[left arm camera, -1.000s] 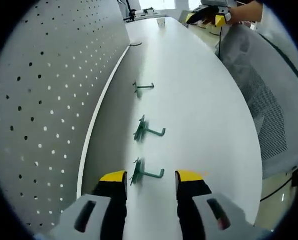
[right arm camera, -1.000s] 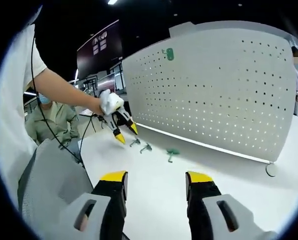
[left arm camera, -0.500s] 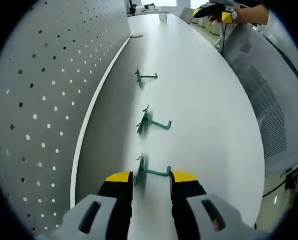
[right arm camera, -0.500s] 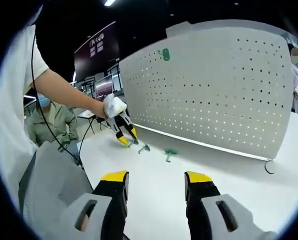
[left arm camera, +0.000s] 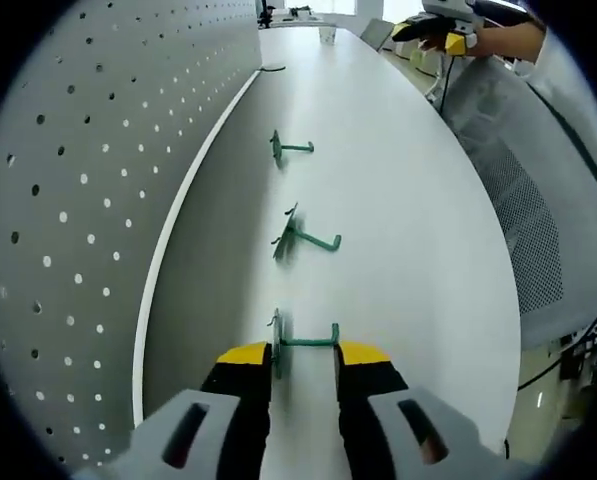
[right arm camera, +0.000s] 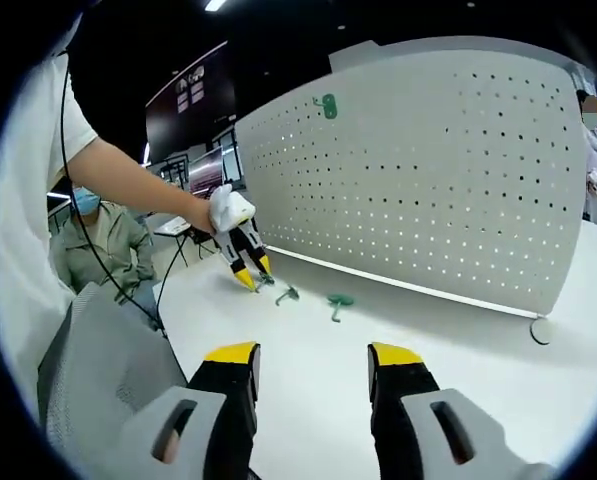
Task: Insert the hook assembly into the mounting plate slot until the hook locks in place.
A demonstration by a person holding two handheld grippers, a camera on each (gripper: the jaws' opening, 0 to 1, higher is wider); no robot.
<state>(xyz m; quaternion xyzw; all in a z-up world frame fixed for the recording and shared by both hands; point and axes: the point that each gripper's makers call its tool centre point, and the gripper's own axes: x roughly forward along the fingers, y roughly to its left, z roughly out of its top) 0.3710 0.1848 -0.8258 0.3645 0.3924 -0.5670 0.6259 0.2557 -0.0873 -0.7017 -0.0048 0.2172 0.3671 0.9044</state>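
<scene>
Three green hooks lie in a row on the white worktop (left arm camera: 418, 230) beside the upright grey pegboard (left arm camera: 78, 180), and a fourth green hook (right arm camera: 327, 105) hangs high on that board at about 12 o'clock in the right gripper view. In the left gripper view the left tongs (left arm camera: 303, 352) rise from 6 o'clock, drawn narrow around the nearest hook (left arm camera: 303, 341), whose shaft lies between the yellow tips; whether the tips press on it I cannot tell. The middle hook (left arm camera: 306, 238) sits near the centre and the far hook (left arm camera: 290, 147) toward 12 o'clock. The right tongs (right arm camera: 313, 353) stand wide and hold nothing, over bare worktop. At 9 o'clock in the right gripper view a seated person (right arm camera: 103, 245) in green sits behind a mesh chair back (right arm camera: 98, 350), in a dim hall.
</scene>
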